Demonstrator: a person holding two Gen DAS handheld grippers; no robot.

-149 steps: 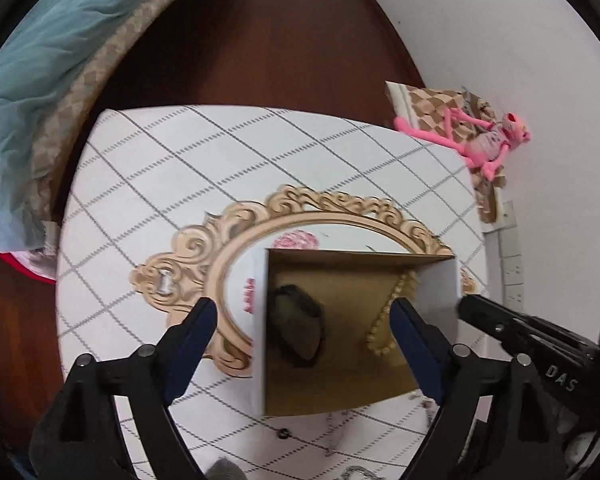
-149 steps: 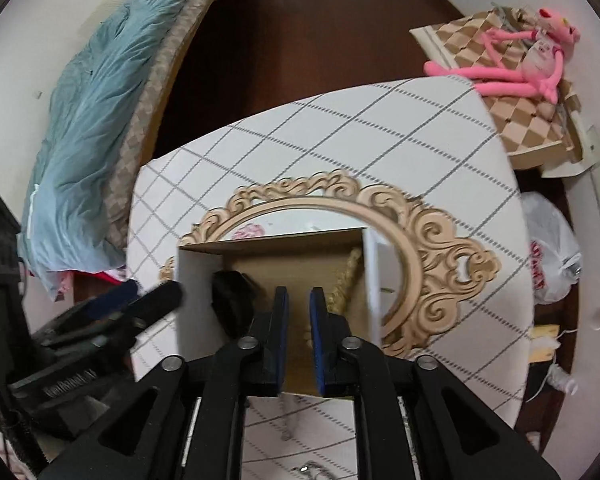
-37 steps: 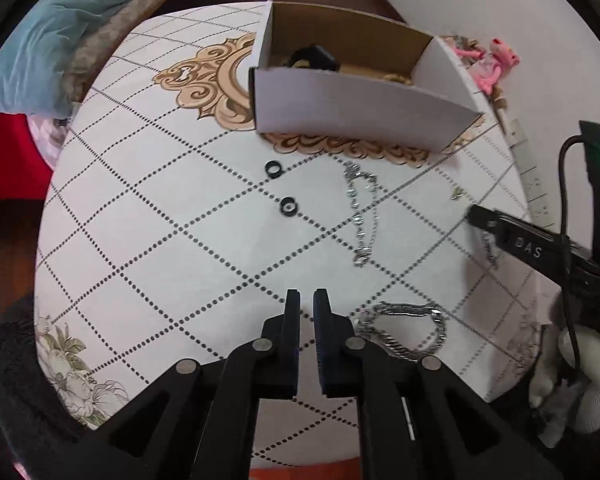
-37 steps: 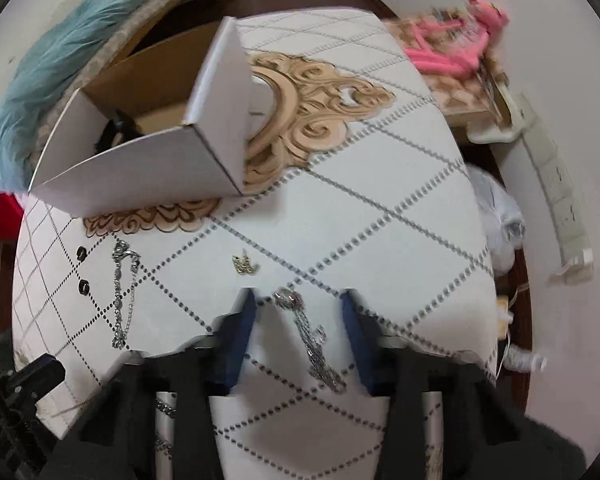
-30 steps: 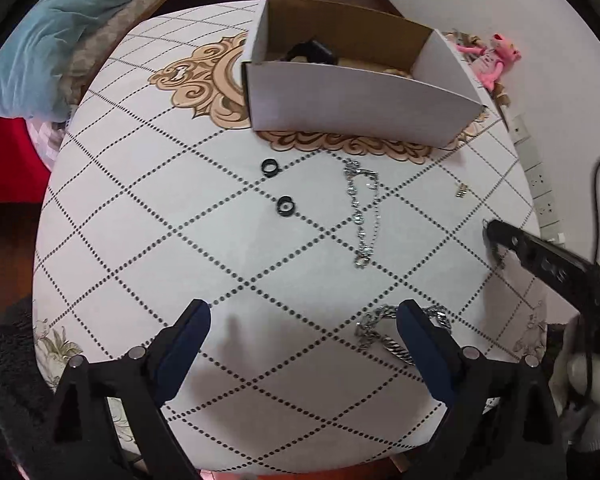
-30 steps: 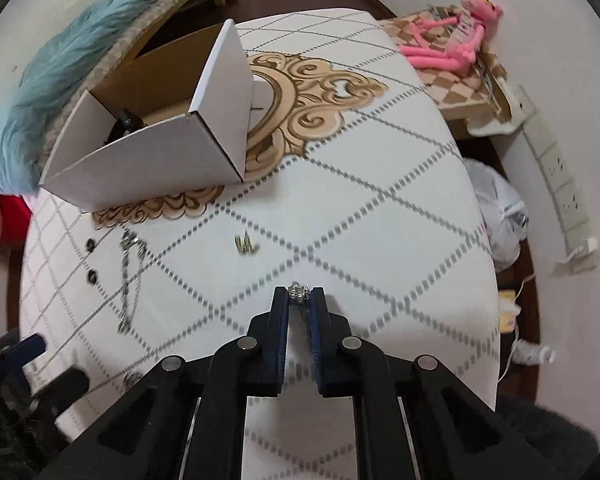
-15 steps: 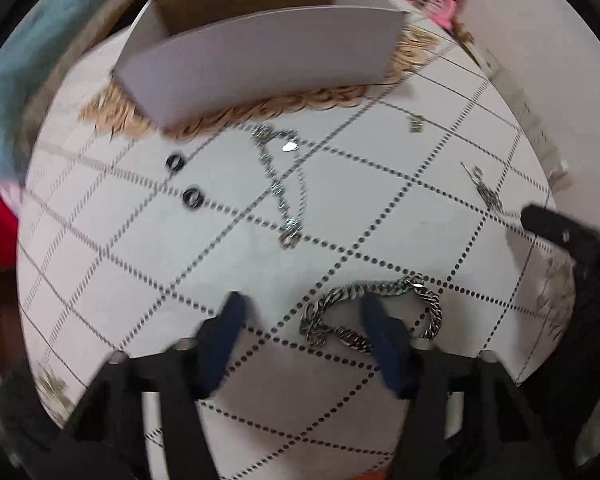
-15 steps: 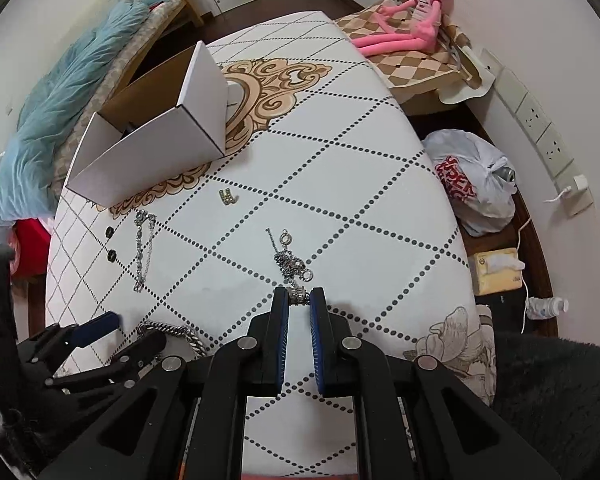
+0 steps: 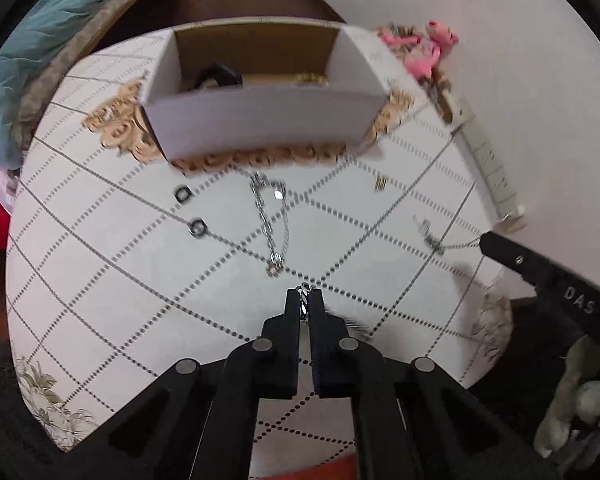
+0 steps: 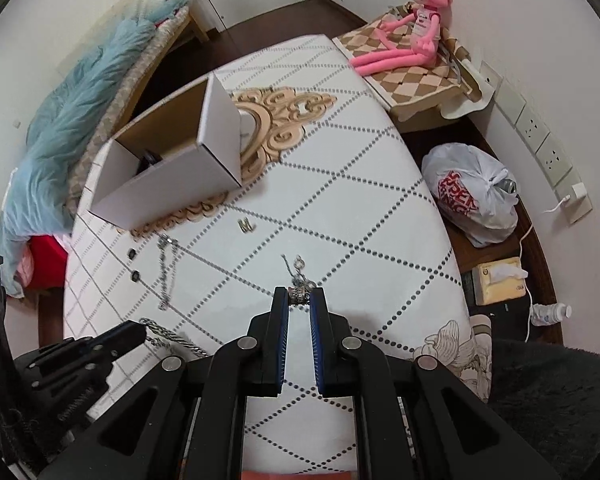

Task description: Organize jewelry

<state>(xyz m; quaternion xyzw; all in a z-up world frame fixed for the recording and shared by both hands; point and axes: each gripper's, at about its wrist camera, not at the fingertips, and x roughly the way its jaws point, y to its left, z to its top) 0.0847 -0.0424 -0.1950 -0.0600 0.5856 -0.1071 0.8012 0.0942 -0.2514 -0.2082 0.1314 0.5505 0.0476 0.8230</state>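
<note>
My left gripper is shut on a thick silver curb chain, which also shows on the table in the right wrist view. My right gripper is shut on a silver pendant necklace whose chain trails on the table. An open white cardboard box stands at the far side, with a black item and gold beads inside. A thin silver chain, two black rings and a small gold clip lie on the white table.
A bed with a blue blanket is at the left. A pink plush toy sits on a checked cushion at the right. A white plastic bag, a tissue box and wall sockets are beside the table's right edge.
My left gripper has closed on the thick silver chain, from open half a second ago. My right gripper stays shut on the pendant necklace and has lifted its end from the table.
</note>
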